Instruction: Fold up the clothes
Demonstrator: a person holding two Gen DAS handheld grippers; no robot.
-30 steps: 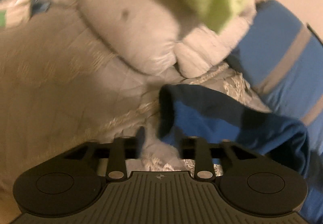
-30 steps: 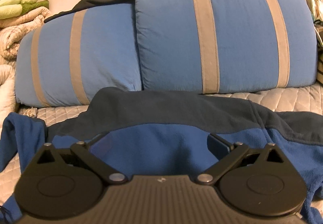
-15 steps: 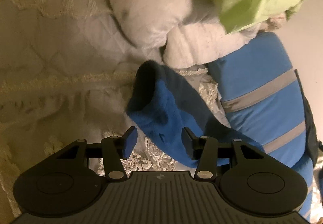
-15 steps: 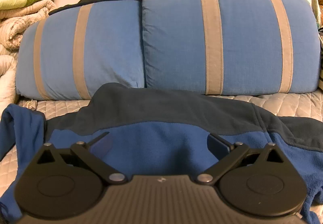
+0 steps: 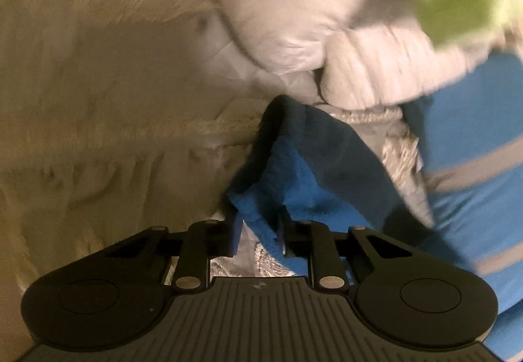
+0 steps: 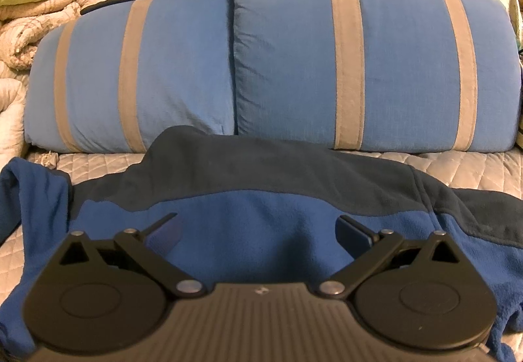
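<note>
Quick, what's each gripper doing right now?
Left gripper: jaws closing, with the edge of the blue fleece sleeve between them.
Right gripper: open, holding nothing, over the fleece body.

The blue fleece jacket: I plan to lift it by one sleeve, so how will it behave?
The fleece jacket likely hangs floppy: its sleeve already droops in folds. Its nap probably grips the left gripper, now closing on the cuff.
</note>
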